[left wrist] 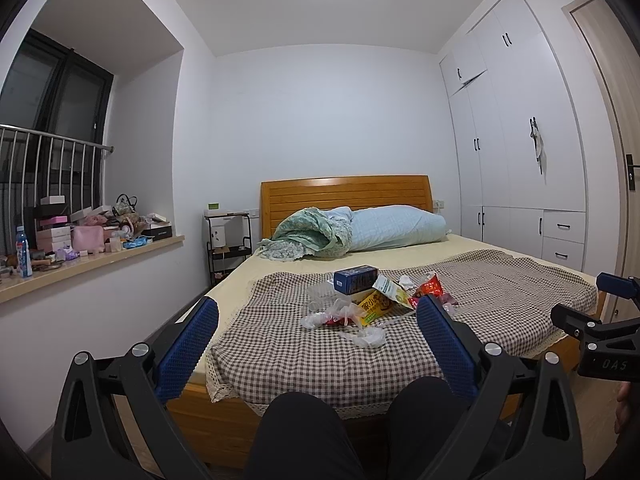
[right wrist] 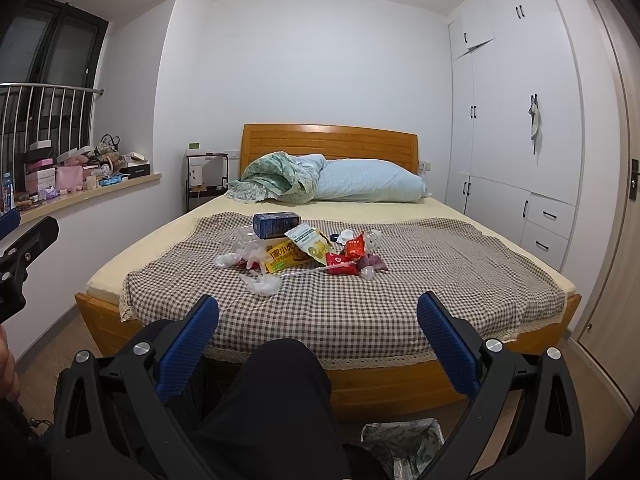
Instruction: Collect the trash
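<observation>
A: Blue pads are seen on both grippers. How are the jaws held?

B: Left gripper & right gripper: jaws spread wide, nothing is held or touched.

A: Where's the trash found?

B: Trash pile is heaped mid-bed on the checked cloth, well apart from its edges. Lined bin is set on the floor by the bed foot.

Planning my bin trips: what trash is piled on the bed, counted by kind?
Boxes: 1, the blue box
Snack bags: at least 3, yellow, green-white, red
Crumpled clear plastic: at least 3 clumps
Total: at least 7
</observation>
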Demonstrator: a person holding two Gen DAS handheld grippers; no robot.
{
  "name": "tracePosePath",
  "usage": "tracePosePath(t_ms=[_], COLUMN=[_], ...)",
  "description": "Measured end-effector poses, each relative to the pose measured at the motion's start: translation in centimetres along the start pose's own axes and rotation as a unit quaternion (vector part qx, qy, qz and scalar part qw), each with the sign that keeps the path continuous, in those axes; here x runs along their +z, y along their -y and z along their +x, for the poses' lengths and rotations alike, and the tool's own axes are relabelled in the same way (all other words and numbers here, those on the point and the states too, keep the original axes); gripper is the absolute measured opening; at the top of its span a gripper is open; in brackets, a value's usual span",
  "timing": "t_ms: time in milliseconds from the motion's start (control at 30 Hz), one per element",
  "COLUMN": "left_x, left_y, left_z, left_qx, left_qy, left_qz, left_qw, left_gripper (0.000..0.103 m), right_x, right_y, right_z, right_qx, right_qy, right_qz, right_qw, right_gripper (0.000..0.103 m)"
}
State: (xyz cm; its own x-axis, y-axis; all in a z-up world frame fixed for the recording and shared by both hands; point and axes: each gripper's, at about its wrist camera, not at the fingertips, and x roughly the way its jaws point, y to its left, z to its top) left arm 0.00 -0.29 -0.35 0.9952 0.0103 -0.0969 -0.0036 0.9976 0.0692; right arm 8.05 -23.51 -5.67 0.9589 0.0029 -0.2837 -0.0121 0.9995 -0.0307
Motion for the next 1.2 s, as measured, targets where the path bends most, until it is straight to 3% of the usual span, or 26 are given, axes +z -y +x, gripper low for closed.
tracePosePath(t_ms=[1200], left_x=[0.19], left_y=[0.05], left_z=[-0.28], left_qx=[0.001], left_qy=[0.006], left_qz=[0.005], left_qw=[1.0000], left_gripper=[0.096], right_x=[-0.05], right_y=[0.27], right_z=[0.13], right_qx=[0.000], right_qy=[-0.004], right_qz=[-0.001], right_qw=[1.000], right_gripper=[0.095])
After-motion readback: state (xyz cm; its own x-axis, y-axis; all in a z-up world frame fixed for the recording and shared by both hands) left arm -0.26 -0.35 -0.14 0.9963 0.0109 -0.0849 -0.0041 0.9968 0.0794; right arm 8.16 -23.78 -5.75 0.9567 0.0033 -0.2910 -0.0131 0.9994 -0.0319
